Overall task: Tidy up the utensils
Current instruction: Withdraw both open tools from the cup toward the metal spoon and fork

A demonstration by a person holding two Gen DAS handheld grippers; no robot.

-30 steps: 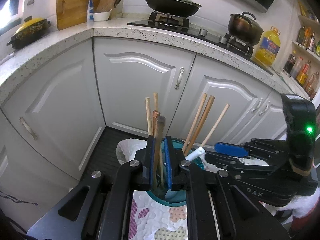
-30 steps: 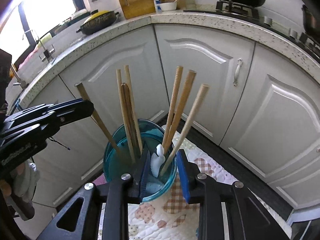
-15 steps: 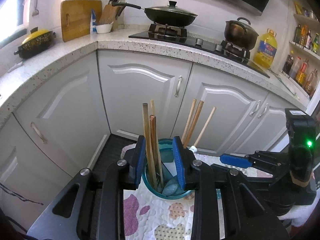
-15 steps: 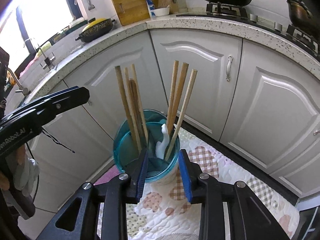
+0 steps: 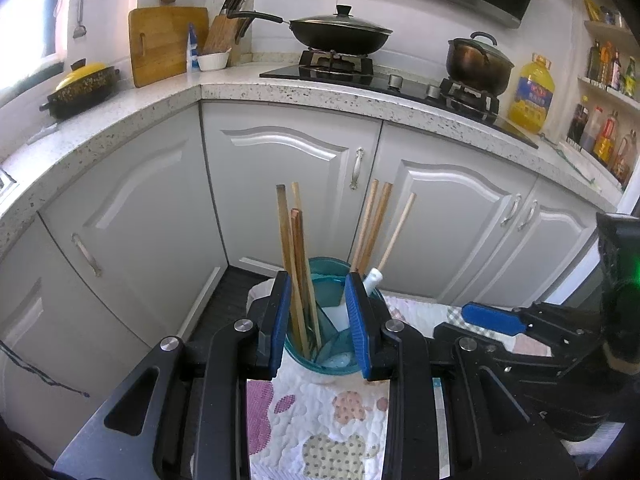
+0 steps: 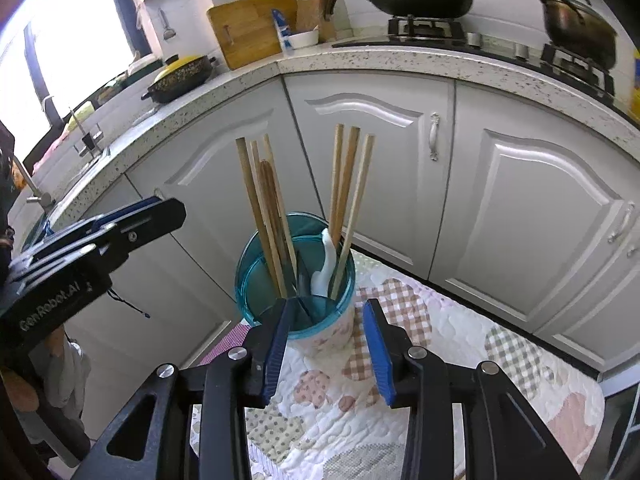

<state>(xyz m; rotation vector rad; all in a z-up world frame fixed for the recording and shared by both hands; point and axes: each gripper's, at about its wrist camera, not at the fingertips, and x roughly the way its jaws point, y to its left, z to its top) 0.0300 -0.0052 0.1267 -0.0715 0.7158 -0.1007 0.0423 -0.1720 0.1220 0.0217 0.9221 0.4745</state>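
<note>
A teal divided utensil cup (image 6: 256,280) stands on a quilted cloth (image 6: 460,344); it also shows in the left wrist view (image 5: 332,280). It holds two bunches of wooden chopsticks (image 6: 264,216) (image 6: 352,184) and a white spoon (image 6: 326,264). My left gripper (image 5: 318,324) is open and empty, just in front of the cup, and shows at left in the right wrist view (image 6: 132,220). My right gripper (image 6: 328,344) is open and empty, just short of the cup, and shows at right in the left wrist view (image 5: 492,318).
The cloth (image 5: 320,420) covers a small table in front of grey kitchen cabinets (image 5: 288,184). The counter above holds a stove with a wok (image 5: 340,34), a pot (image 5: 476,60), a cutting board (image 5: 164,42) and a yellow-lidded pan (image 5: 82,84).
My left gripper let go of the left chopsticks, opened and drew back from the cup. My right gripper also drew back and opened wider. The chopsticks stand in the cup.
</note>
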